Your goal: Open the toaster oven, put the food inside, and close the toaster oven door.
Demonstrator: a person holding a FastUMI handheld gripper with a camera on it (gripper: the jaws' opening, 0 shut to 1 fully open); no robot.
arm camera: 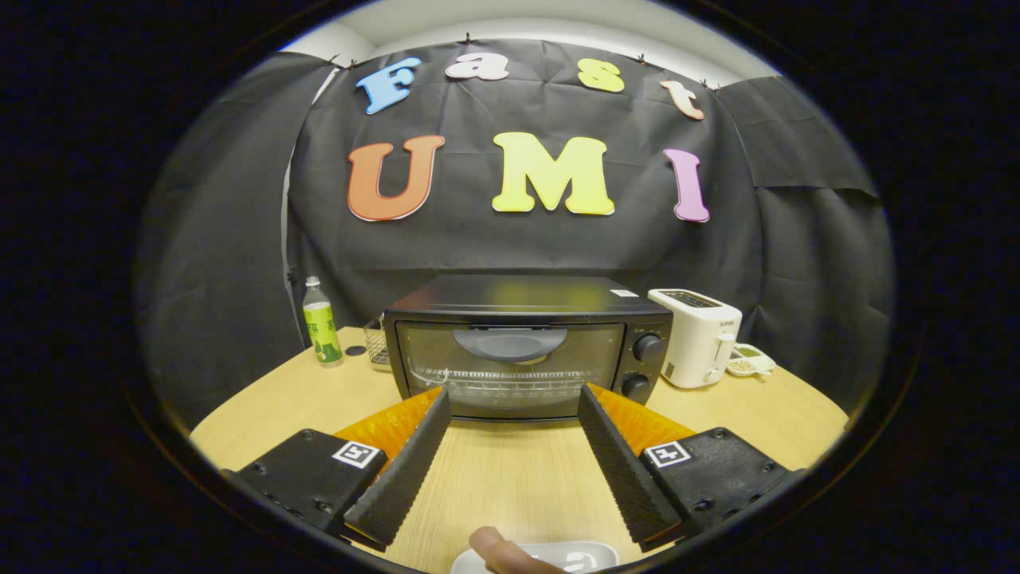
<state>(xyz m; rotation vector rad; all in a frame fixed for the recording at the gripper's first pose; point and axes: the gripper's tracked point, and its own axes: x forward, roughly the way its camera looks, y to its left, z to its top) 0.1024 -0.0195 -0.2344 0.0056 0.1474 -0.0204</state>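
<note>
The gripper [514, 399] points level across the wooden table [502, 478] with its two black ribbed fingers [406, 470] spread wide apart, holding nothing; bare tabletop lies between them. At the near end of the gap, low down between the finger bases, a white dish [590, 554] shows only by its rim, and on it lies a pinkish-brown sausage-like piece of food [498, 552], mostly cut off from sight. Just ahead of the fingertips stands the black toaster oven [526, 347], squarely facing the gripper, its glass door [510, 371] shut and upright with the curved handle [510, 343] at the top. Through the glass a wire rack [510, 381] can be seen with nothing clearly on it. Two round knobs [647, 348] sit one above the other on the oven's right panel. Just beside the oven's right side stands a white pop-up toaster [697, 335], and beyond that a small white dish with compartments [749, 363] holding something greenish and brownish, too small to make out. To the oven's left, a wire basket [376, 343] sits against its side, contents unclear, and a green-labelled bottle [320, 323] with a white cap stands upright further left near the table edge.
</note>
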